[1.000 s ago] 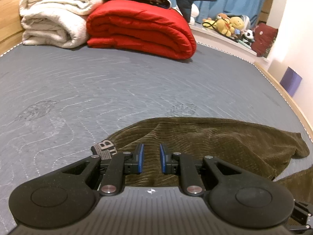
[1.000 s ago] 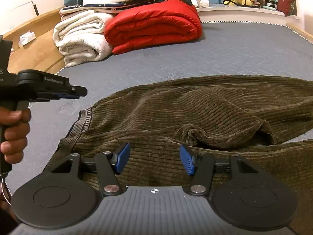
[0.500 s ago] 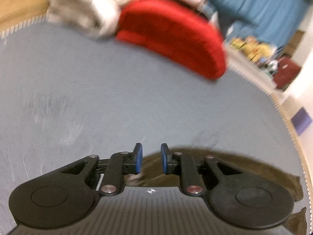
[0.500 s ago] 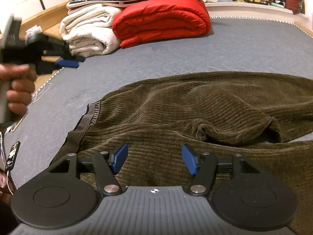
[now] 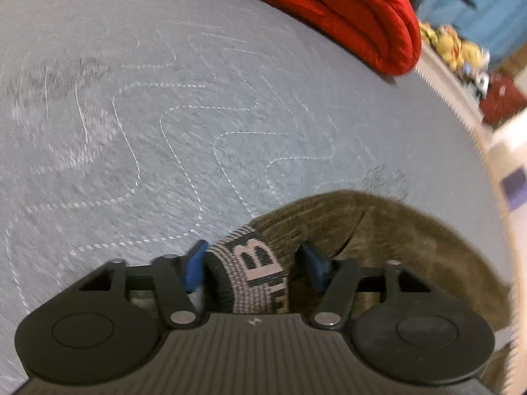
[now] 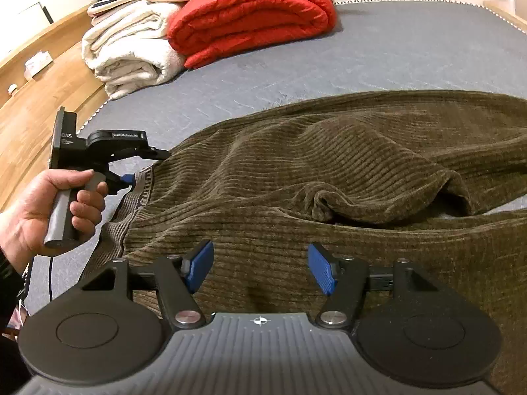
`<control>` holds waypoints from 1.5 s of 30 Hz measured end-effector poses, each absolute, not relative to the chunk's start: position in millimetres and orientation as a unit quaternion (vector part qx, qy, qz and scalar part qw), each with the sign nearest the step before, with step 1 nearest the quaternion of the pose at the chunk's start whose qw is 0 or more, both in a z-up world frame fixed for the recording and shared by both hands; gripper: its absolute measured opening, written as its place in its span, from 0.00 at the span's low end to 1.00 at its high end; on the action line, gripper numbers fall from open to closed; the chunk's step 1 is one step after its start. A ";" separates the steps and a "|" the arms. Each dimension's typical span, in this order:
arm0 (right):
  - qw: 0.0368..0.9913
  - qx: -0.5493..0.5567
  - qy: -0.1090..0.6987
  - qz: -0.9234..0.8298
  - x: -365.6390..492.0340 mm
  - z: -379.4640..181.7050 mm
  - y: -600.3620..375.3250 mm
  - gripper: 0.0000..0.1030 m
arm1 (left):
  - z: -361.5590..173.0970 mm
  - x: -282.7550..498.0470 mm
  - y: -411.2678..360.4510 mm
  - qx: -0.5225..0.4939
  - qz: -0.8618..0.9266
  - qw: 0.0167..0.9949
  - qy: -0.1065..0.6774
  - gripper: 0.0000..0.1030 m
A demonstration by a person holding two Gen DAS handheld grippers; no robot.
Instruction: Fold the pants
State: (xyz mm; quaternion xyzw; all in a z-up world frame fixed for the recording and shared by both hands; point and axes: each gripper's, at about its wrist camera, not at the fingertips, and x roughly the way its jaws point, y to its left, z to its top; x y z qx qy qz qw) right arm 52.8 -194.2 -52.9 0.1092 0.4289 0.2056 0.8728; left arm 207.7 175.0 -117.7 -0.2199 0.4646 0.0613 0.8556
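Olive-brown corduroy pants (image 6: 329,171) lie spread across the grey mattress (image 6: 395,49), one leg bunched over the other. Their grey lettered waistband (image 5: 253,263) sits at the left end. My left gripper (image 5: 255,265) is down at that waistband corner with its jaws opening; the band lies between the blue pads without being pinched. In the right wrist view a hand (image 6: 59,197) holds the left gripper (image 6: 131,177) at the waistband (image 6: 141,194). My right gripper (image 6: 260,270) hovers open just over the near leg, nothing between its pads.
A folded red quilt (image 6: 250,23) and a rolled white blanket (image 6: 131,52) are stacked at the far side of the mattress. The wooden bed frame (image 6: 39,105) runs along the left. Plush toys (image 5: 454,49) sit on a ledge beyond the quilt (image 5: 329,10).
The left gripper came down to the waistband corner and its jaws spread from nearly shut to around the band. The right gripper stayed in place, jaws slightly wider.
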 end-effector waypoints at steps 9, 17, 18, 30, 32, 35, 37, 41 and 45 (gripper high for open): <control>0.877 0.103 0.425 0.198 53.8 -54.0 -196.5 0.64 | -70.5 186.3 172.0 -0.172 0.107 0.904 0.377 0.27; 0.878 0.095 0.428 0.193 52.8 -60.4 -195.7 0.64 | -62.5 173.7 216.2 -0.208 0.150 0.896 0.363 0.27; 0.878 0.094 0.427 0.194 52.7 -60.4 -196.3 0.64 | -63.6 174.5 214.6 -0.203 0.152 0.897 0.361 0.27; 0.880 0.081 0.426 0.192 54.8 -62.0 -187.7 0.64 | -74.2 170.4 206.2 -0.176 0.109 0.900 0.382 0.31; 0.882 0.081 0.425 0.188 57.4 -62.0 -187.5 0.64 | -64.8 163.9 200.8 -0.159 0.101 0.907 0.376 0.30; 0.885 0.081 0.421 0.181 59.3 -62.9 -189.0 0.64 | -47.4 150.4 194.3 -0.139 0.085 0.917 0.364 0.29; 0.887 0.080 0.419 0.176 58.9 -62.9 -192.5 0.64 | -37.3 138.2 185.9 -0.124 0.072 0.923 0.357 0.28; 0.892 0.073 0.412 0.168 58.9 -63.5 -196.5 0.64 | -22.5 104.9 158.0 -0.069 0.036 0.935 0.346 0.27; 0.885 0.070 0.434 0.154 60.3 -77.0 -195.7 0.64 | -11.4 66.5 126.4 0.009 -0.026 0.937 0.348 0.26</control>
